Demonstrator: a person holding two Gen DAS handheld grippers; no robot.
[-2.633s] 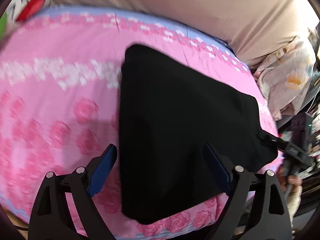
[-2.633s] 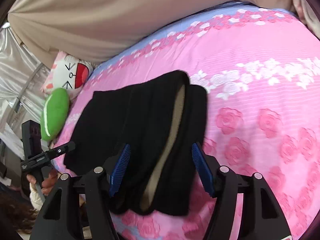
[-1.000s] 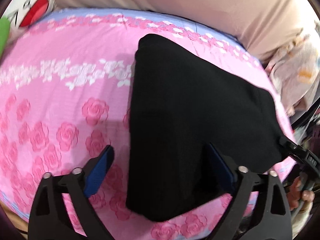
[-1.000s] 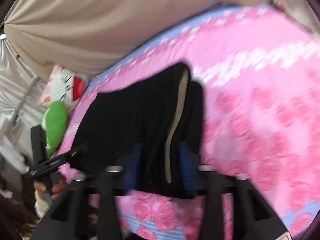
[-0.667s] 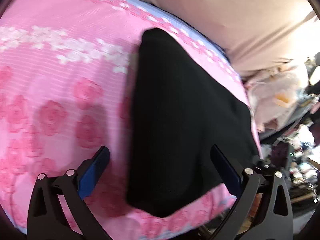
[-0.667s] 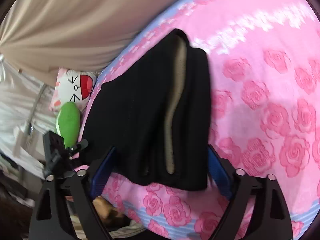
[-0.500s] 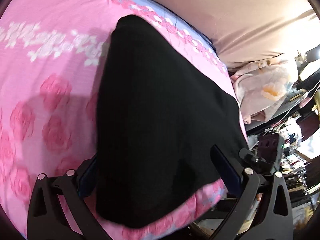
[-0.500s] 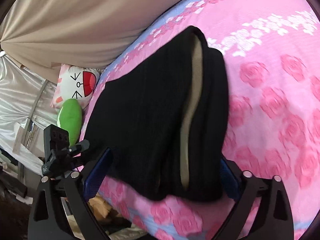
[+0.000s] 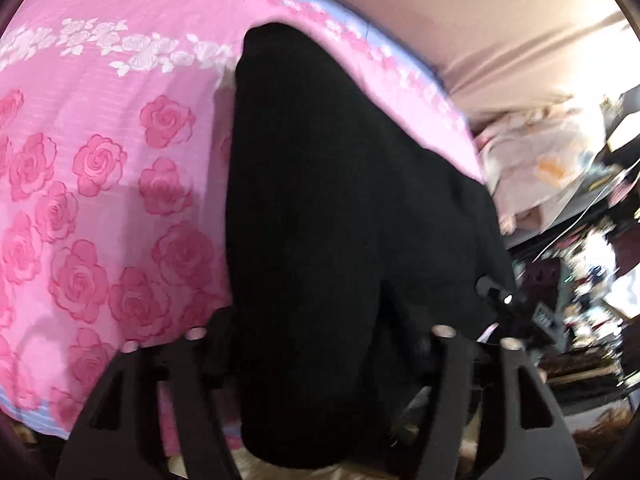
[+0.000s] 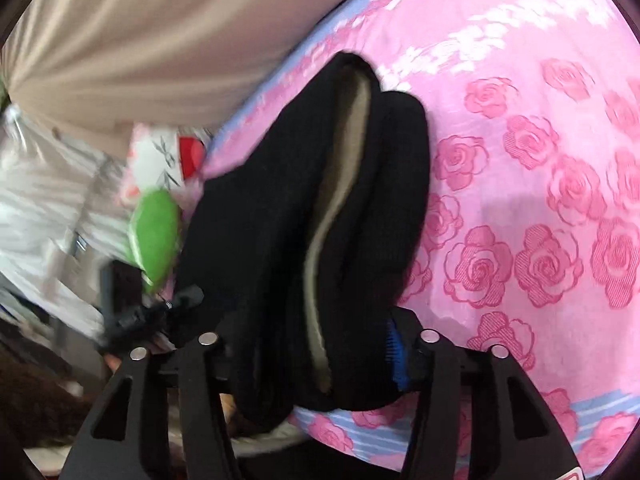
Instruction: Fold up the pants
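Black folded pants lie on the pink rose bedsheet, with the near end hanging over the bed's edge. My left gripper is closing; the pants' near end fills the gap between its fingers and hides the pads. In the right wrist view the pants show a beige lining strip in the fold. My right gripper is closing too, the bunched cloth squeezed between its fingers, one blue pad against it. Each gripper appears small in the other's view at the pants' far corner.
A beige drape runs behind the bed. A white cartoon pillow and a green cushion sit off the bed's left end. A pale floral cloth and dark clutter lie past the right end.
Both grippers have dropped lower and moved in over the pants' near end. Their jaws, wide apart half a second ago, have narrowed onto the cloth, which now bunches between them.
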